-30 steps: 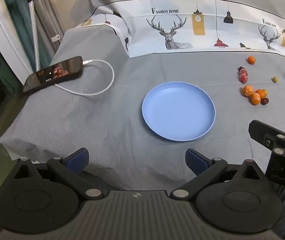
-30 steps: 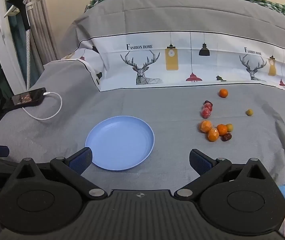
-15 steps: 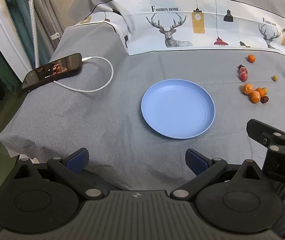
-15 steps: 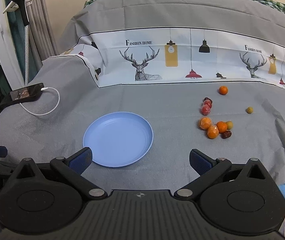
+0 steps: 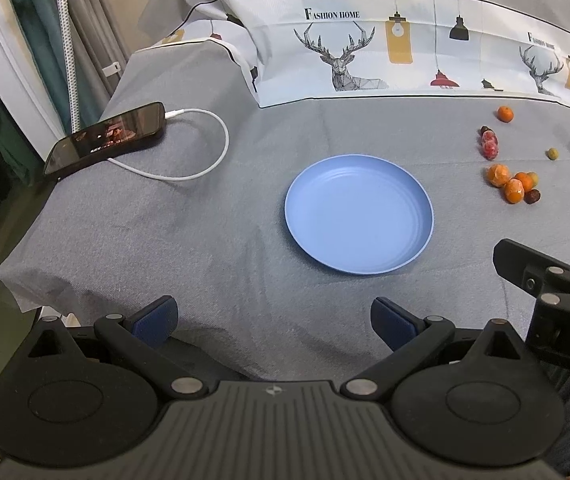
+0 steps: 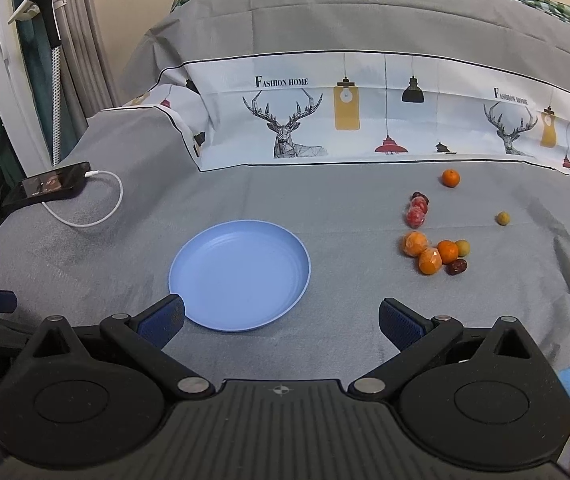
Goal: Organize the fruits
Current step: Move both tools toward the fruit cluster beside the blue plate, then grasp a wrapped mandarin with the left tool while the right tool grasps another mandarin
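An empty blue plate [image 5: 359,216] [image 6: 241,276] lies on the grey cloth. To its right lies a cluster of small fruits: orange ones [image 6: 429,254] [image 5: 511,184], red wrapped ones [image 6: 417,210] [image 5: 489,145], a dark one [image 6: 456,267], a lone orange [image 6: 450,178] [image 5: 505,113] and a small green one [image 6: 503,218] [image 5: 552,154]. My left gripper [image 5: 273,320] is open and empty, short of the plate's near edge. My right gripper [image 6: 281,318] is open and empty, its left finger over the plate's near rim. It also shows at the right in the left wrist view [image 5: 545,280].
A black phone [image 5: 105,140] [image 6: 55,182] with a white charging cable [image 5: 205,160] lies at the left edge of the cloth. A printed deer-pattern cloth [image 6: 365,120] rises at the back. The cloth's front-left edge [image 5: 21,280] drops off near my left gripper.
Both grippers have drifted slightly; the plate and fruits sit a little higher in the views. Nothing on the cloth has moved. Both stay open.
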